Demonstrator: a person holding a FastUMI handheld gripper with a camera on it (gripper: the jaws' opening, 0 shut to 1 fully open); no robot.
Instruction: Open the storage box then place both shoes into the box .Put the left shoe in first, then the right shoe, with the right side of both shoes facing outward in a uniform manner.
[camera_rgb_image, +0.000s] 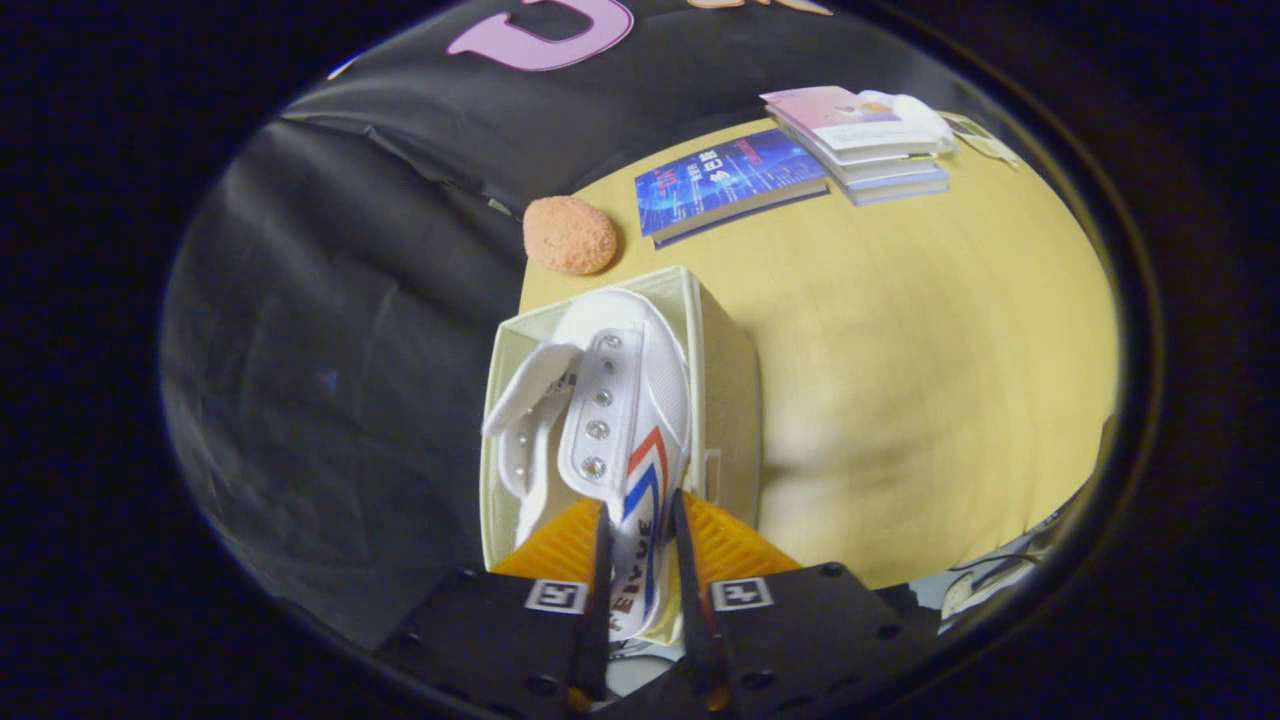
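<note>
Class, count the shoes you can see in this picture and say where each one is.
1. A white shoe sits in the storage box, its heel end pinched in the gripper. A second shoe could be hidden beneath or behind it; the picture cannot settle that.

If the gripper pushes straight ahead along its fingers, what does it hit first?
The gripper is already shut on the white shoe; straight on drives the shoe deeper into the storage box, probably against its far wall.

The fisheye camera is riding on the tongs (640, 520), looking steeply down, close over the surface (900, 350).
</note>
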